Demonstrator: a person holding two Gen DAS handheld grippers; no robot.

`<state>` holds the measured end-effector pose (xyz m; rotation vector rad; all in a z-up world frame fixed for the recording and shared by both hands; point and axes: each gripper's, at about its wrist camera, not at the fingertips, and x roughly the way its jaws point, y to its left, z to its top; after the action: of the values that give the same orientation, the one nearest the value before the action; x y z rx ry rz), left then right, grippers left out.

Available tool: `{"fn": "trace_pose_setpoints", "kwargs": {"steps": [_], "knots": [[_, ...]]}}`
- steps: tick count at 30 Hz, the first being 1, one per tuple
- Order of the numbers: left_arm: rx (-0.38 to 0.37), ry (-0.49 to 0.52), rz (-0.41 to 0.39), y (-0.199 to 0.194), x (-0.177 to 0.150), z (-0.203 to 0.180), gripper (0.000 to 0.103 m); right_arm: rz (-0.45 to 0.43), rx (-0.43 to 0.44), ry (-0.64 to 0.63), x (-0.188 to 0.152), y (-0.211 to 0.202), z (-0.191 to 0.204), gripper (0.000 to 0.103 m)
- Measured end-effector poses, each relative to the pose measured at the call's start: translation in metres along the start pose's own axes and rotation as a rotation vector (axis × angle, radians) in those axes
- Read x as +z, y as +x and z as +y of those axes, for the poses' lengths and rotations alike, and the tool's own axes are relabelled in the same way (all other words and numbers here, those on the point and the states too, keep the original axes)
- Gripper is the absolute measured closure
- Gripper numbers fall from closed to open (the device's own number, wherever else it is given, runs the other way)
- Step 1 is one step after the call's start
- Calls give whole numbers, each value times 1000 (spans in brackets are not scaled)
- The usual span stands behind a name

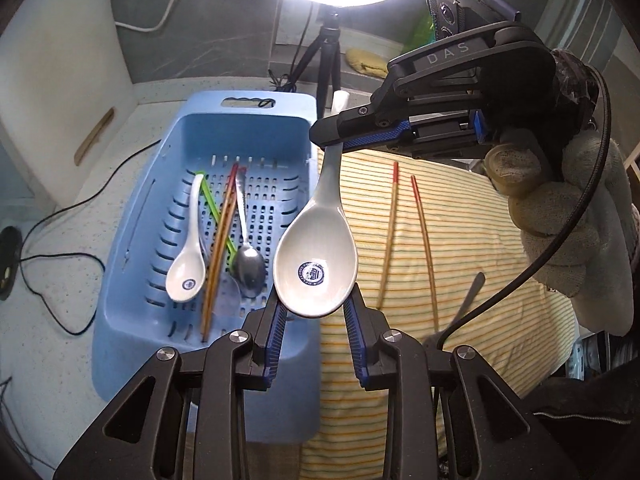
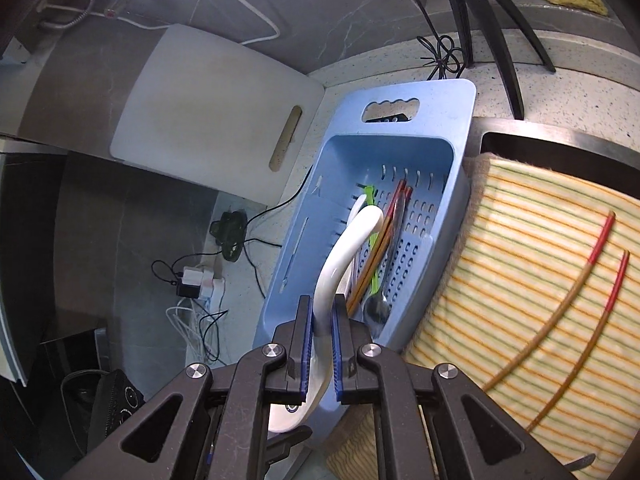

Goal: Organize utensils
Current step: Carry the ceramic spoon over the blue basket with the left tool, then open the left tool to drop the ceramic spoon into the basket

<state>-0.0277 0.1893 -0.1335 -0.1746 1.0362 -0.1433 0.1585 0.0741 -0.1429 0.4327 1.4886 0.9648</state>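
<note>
A white ceramic spoon (image 1: 316, 256) with a blue emblem hangs over the seam between a blue slotted basket (image 1: 248, 104) and a striped cloth (image 1: 472, 236). My right gripper (image 1: 322, 134), in a gloved hand, is shut on its handle end. My left gripper (image 1: 316, 310) is shut on the tip of the bowl, a pad on each side. In the right wrist view the handle (image 2: 340, 256) rises from between the shut right gripper (image 2: 320, 344) fingers over the basket (image 2: 404, 96). Another white spoon (image 1: 186, 276), a metal spoon (image 1: 248, 268) and chopsticks (image 1: 218, 256) lie in the basket.
Two red-tipped chopsticks (image 1: 424, 252) and a metal utensil handle (image 1: 470, 292) lie on the cloth. A white cutting board (image 2: 212, 108) leans at the back left. A ring-light tripod (image 1: 328, 60) stands behind the basket. Cables and a plug strip (image 2: 200, 280) lie on the counter at left.
</note>
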Motion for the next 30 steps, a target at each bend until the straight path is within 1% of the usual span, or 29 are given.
{"fn": "trace_pose_setpoints", "kwargs": {"steps": [3, 6, 18, 24, 30], "knots": [[-29, -15, 12, 11, 6, 12, 77, 2, -37, 1, 11, 11, -2, 95], [-41, -12, 32, 21, 11, 20, 78, 5, -71, -7, 21, 22, -1, 95], [-101, -11, 100, 57, 25, 36, 78, 41, -180, -27, 49, 59, -4, 95], [-110, -9, 125, 67, 32, 39, 79, 35, -202, -5, 54, 63, -14, 95], [-128, -28, 148, 77, 36, 42, 79, 35, -224, -9, 58, 65, -17, 95]]}}
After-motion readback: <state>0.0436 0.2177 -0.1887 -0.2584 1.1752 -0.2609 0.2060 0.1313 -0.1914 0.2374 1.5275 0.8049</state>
